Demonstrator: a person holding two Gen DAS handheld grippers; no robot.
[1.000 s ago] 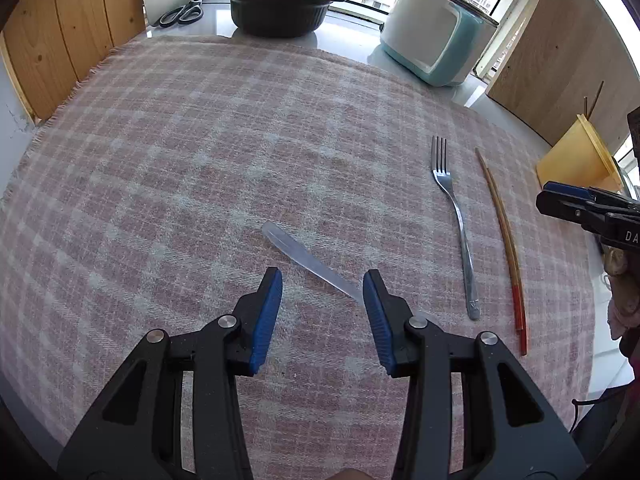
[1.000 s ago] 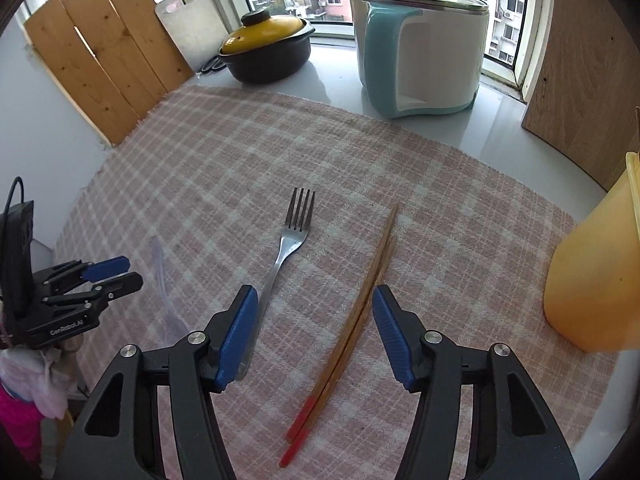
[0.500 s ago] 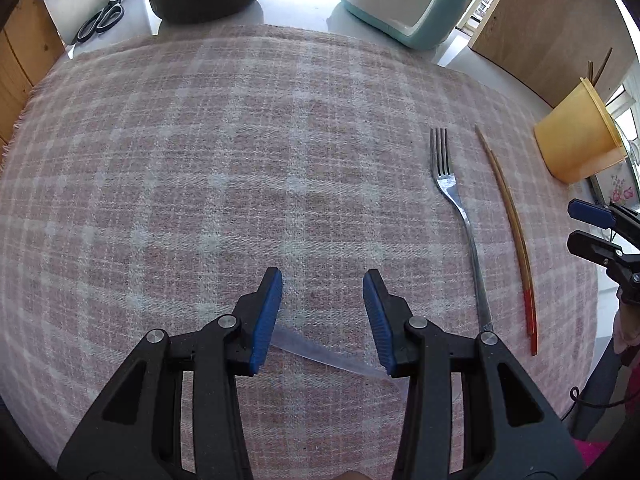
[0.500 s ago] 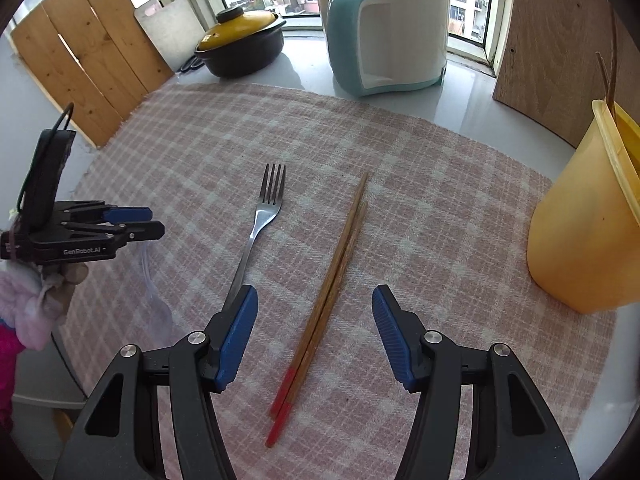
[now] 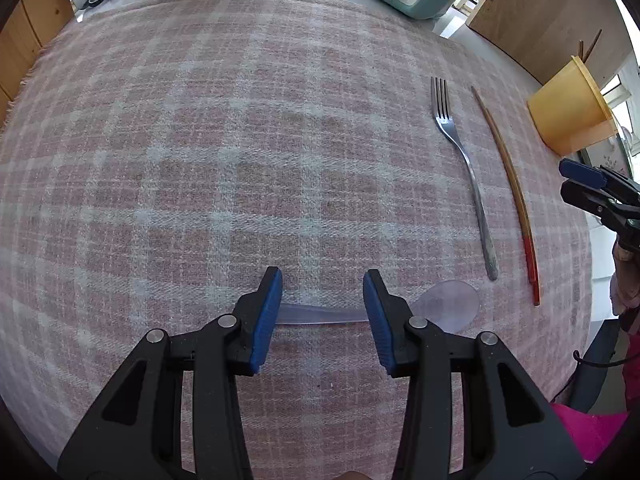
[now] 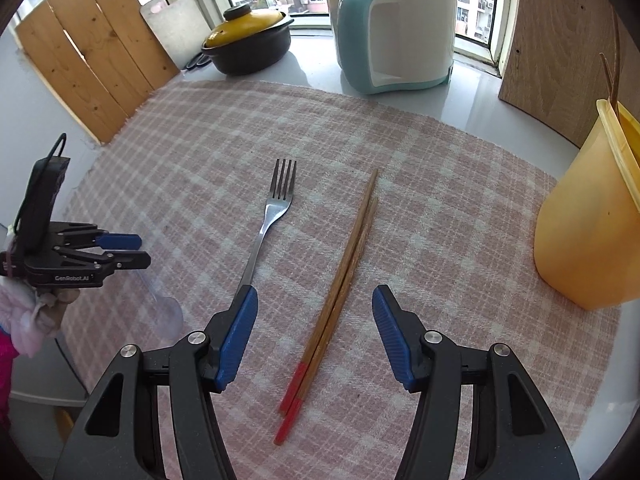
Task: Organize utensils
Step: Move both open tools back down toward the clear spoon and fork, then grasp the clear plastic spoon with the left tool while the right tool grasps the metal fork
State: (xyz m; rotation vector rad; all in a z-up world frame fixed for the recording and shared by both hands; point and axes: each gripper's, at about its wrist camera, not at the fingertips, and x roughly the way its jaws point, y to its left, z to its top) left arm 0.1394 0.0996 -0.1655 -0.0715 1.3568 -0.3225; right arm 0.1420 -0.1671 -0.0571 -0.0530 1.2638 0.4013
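Now we've swung the left gripper [image 5: 322, 312], jaws apart, across the clear spoon [image 5: 448, 308] handle at lower centre, so pickup's prob next; right gripper [image 6: 314, 338] also apart, over chopsticks [image 6: 340, 288].

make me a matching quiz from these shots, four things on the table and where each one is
Things:
1. fork
2. chopsticks
3. clear spoon
4. yellow cup

Places:
A. handle between the open left gripper's fingers
B. at the cloth's right edge
C. flat between spoon and chopsticks
D. between the open right gripper's fingers, red ends nearest

Pairs: 1-C, 2-D, 3-A, 4-B
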